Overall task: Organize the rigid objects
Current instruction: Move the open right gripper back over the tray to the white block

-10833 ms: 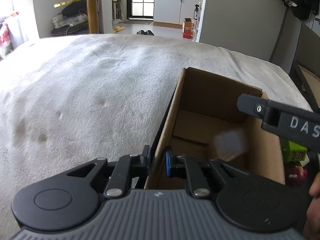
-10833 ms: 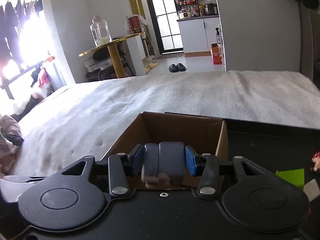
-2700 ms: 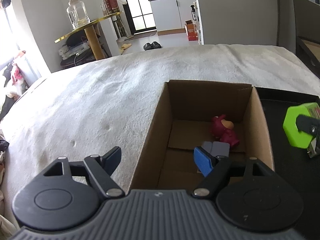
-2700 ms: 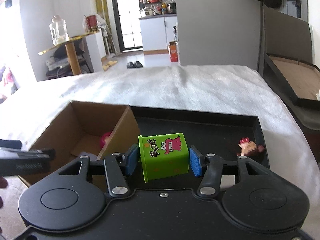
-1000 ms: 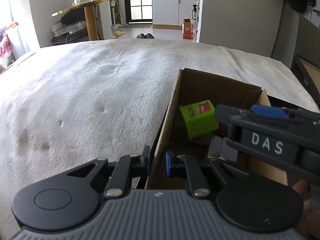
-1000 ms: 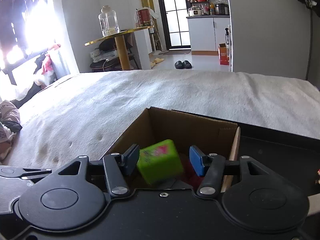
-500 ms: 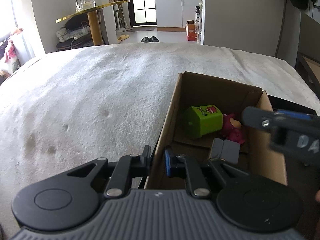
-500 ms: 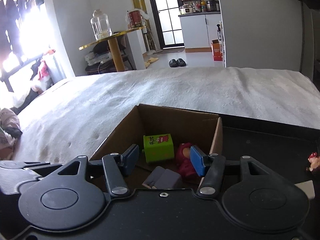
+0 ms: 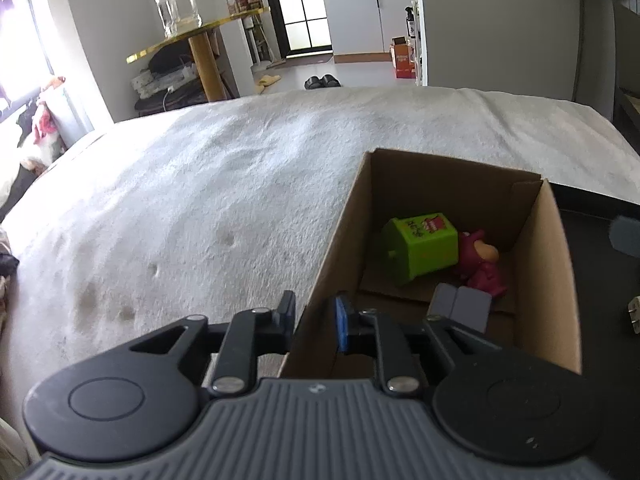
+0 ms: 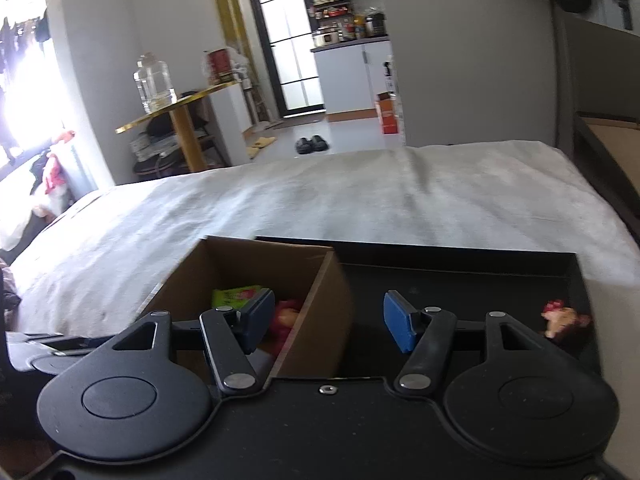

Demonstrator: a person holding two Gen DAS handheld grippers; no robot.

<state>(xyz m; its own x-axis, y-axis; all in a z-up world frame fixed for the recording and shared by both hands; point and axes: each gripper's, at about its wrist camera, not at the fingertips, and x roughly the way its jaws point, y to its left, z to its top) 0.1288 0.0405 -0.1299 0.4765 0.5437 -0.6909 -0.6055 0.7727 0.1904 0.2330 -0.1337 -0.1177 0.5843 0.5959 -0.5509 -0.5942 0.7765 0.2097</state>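
The green block (image 9: pixel 420 246), released a second ago, lies in the cardboard box (image 9: pixel 554 280); right gripper (image 10: pixel 328 322) spreads empty, left gripper (image 9: pixel 314 322) loosens off the wall.

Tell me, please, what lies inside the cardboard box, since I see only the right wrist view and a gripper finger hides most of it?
Observer: Three things lie in the cardboard box: a green cube, a red toy figure and a grey block.
Operator: How is the green cube lying?
Observer: It is tipped over near the far wall, right beside the red toy figure.
Operator: And where is the left gripper?
Observer: The left gripper straddles the box's left wall at the near end. Its jaws are opening, with the wall between them.
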